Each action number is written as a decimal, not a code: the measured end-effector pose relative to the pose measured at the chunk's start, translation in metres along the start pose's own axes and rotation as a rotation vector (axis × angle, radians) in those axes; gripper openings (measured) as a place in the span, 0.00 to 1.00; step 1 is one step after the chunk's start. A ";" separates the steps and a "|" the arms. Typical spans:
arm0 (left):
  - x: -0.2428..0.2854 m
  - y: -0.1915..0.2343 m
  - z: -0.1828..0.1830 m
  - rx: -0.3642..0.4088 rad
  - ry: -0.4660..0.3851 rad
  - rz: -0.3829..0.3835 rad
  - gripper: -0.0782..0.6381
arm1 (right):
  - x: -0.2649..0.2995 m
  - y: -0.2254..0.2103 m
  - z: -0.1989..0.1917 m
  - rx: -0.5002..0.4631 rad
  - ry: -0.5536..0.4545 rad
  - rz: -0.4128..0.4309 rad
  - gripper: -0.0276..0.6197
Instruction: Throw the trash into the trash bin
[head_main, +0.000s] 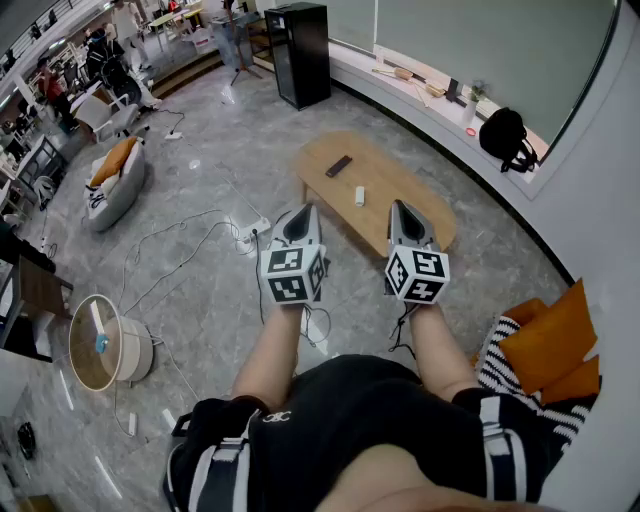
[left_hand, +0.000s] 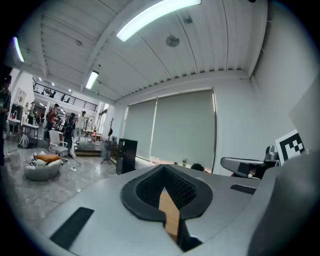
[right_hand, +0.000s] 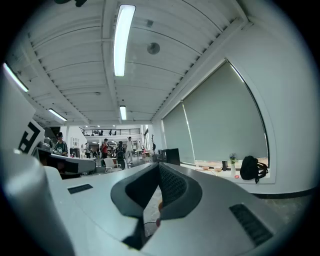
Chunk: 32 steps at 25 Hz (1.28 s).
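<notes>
Grey marble floor (head_main: 200, 200) fills most of the head view, with a low wooden table (head_main: 375, 160) standing out in the open room just ahead of the person. On the table lie a dark remote (head_main: 339, 166) and, nearer the person, a small white object (head_main: 360, 196) — too small to tell what it is.

Both grippers are held out side by side at about the same height, over the near edge of the table. The left gripper (head_main: 303, 212) has its jaws together with nothing between them; through the hollow of its pads only a strip of the table's wood shows. The right gripper (head_main: 400, 207) is likewise closed and empty, its tips over the table's near end.

The trash bin (head_main: 142, 358) — round, white-walled, open at the top — stands on the floor well to the left of the table and nearer the person, with a white piece and a blue bit lying inside it. Loose cables (head_main: 180, 255) run across the floor between the table and the bin.

Beyond the table's far end stands a black cabinet (head_main: 300, 55). To the table's right, a black backpack (head_main: 505, 135) sits on the window ledge. Far left of the table lies a beanbag (head_main: 115, 185).
</notes>
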<state>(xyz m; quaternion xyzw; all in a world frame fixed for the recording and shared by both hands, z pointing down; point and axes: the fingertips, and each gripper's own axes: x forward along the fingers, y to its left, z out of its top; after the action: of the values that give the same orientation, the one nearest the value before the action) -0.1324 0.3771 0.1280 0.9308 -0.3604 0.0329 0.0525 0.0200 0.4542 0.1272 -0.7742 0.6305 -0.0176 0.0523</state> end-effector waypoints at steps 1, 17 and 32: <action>0.000 0.000 0.001 -0.005 -0.002 0.000 0.13 | 0.000 0.001 0.001 -0.004 -0.009 0.009 0.06; -0.024 0.044 -0.009 0.022 -0.001 -0.001 0.13 | 0.007 0.043 -0.015 0.011 -0.019 -0.003 0.06; 0.022 0.080 -0.019 0.004 0.025 -0.004 0.13 | 0.065 0.041 -0.024 0.000 -0.031 -0.014 0.06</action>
<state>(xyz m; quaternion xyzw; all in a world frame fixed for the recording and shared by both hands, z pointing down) -0.1709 0.3056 0.1551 0.9311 -0.3576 0.0451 0.0554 -0.0088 0.3812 0.1446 -0.7787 0.6243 -0.0060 0.0622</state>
